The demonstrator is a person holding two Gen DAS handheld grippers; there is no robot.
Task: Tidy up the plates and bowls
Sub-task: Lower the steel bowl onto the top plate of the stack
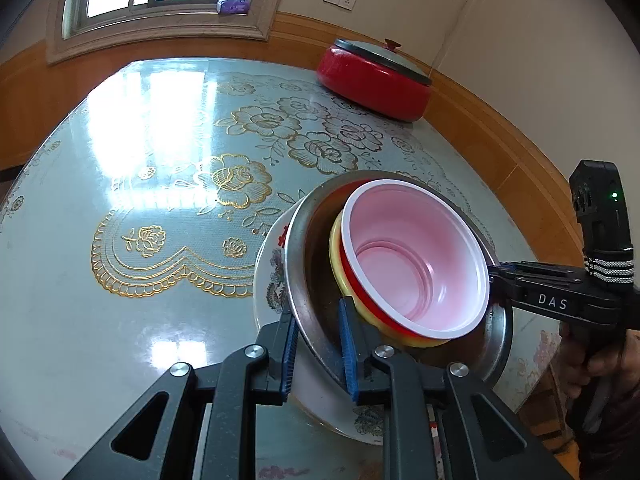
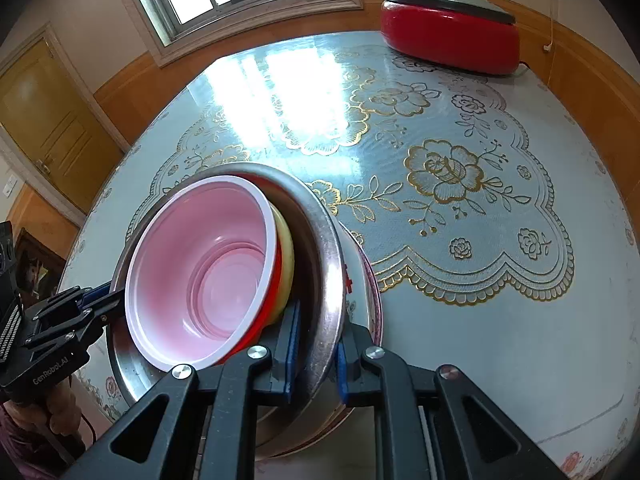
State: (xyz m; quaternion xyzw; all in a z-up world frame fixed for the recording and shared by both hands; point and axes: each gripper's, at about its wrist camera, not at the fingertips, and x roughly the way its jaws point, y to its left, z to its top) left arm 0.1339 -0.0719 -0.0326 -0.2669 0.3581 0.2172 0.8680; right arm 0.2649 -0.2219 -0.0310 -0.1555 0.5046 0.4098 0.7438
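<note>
A steel bowl [image 1: 298,248] [image 2: 332,264] sits on a white floral plate [image 1: 272,272] [image 2: 360,292] on the table. Nested in it are a yellow bowl [image 1: 336,248] [image 2: 286,256] and, inside that, a red bowl with a pink inside [image 1: 412,256] [image 2: 208,264]. My left gripper [image 1: 318,354] is shut on the steel bowl's near rim, one blue pad inside and one outside. The right gripper [image 2: 316,354] clamps the opposite rim the same way. Each gripper shows in the other's view, the right gripper [image 1: 494,276] and the left gripper [image 2: 108,296].
The table [image 1: 160,160] carries a glossy cloth with gold flowers. A red electric pot with a grey lid [image 1: 376,80] [image 2: 448,36] stands at the far right corner. Wood panelling and a window lie behind. A person's hand [image 1: 600,360] holds the right gripper's handle.
</note>
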